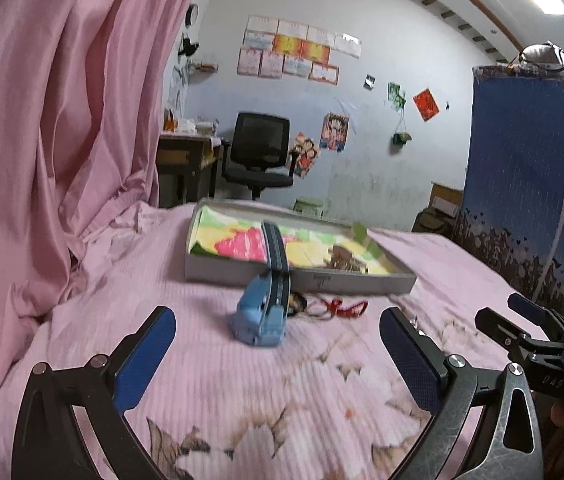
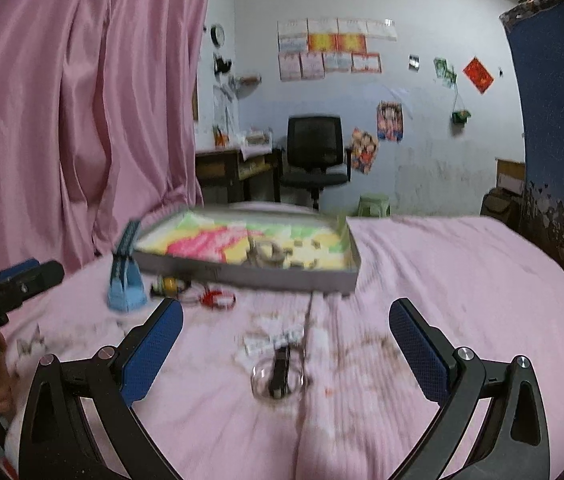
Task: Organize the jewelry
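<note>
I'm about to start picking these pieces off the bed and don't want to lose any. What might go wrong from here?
1. The clear ring-shaped piece with a dark clasp and the thin chain lie on soft, ridged bedding; the open right gripper may pinch fabric or miss them.
2. The red cord and yellow piece lie tangled together, so lifting one may drag the other.
3. The blue watch leans on the box wall; bumping it may topple it.
</note>
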### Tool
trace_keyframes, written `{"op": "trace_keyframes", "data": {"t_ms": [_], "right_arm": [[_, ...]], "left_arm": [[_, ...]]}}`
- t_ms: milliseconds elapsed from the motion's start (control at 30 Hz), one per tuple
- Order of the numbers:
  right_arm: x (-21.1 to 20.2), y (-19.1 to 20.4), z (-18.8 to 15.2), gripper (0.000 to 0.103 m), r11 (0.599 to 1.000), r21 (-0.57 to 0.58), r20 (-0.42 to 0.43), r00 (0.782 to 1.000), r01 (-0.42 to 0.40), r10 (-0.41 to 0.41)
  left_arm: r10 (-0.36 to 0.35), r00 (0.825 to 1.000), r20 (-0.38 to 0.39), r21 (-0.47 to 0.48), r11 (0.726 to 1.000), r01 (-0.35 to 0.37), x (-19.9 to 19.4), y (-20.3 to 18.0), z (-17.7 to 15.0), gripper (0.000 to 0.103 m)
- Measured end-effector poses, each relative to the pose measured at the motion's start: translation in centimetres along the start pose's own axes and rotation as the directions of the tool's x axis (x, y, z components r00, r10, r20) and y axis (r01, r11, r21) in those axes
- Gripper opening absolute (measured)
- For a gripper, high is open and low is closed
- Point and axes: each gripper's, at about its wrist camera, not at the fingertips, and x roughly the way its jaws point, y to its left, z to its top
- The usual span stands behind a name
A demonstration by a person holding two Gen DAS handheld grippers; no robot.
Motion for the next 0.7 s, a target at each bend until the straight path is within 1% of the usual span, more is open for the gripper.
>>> {"op": "trace_keyframes", "data": {"t_ms": [100, 200, 333, 467, 567, 633, 700], "right_arm": [[0.8, -0.4, -0.4, 0.102, 1.0, 0.016, -0.066, 0.998, -0.014, 0.015], [2.0, -0.7, -1.0, 0.102, 0.998, 0.048, -0.132, 0.99, -0.036, 0.042], [3.3, -1.0, -1.9, 0.101, 0.995, 0.072, -0.198, 0.977, -0.061, 0.075], [4.7, -0.6, -2.7, 0.1, 0.993, 0.081, -0.262, 0.959, -0.087, 0.105], [5.5, -0.4, -3.2, 0.093, 0.992, 0.08, -0.295, 0.949, -0.095, 0.114], [6.2, -0.4, -3.4, 0.082, 0.992, 0.085, -0.322, 0.939, -0.097, 0.119], [7.0, -0.4, -3.6, 0.077, 0.991, 0.092, -0.346, 0.93, -0.097, 0.123]], "left_arm": [[-0.004, 0.998, -0.061, -0.002, 1.0, 0.004, 0.9, 0.1, -0.3, 0.103], [0.002, 0.992, -0.124, 0.002, 1.0, -0.001, 2.0, 0.2, -0.6, 0.103], [0.014, 0.984, -0.179, 0.02, 1.0, -0.01, 3.2, 0.3, -0.7, 0.103], [0.02, 0.977, -0.212, 0.037, 0.999, -0.013, 4.1, 0.1, -0.8, 0.103], [0.026, 0.971, -0.236, 0.052, 0.999, -0.014, 4.9, 0.0, -0.8, 0.103], [0.028, 0.969, -0.245, 0.058, 0.998, -0.014, 5.4, 0.0, -0.8, 0.102], [0.026, 0.968, -0.249, 0.058, 0.998, -0.012, 5.8, 0.1, -0.6, 0.102]]}}
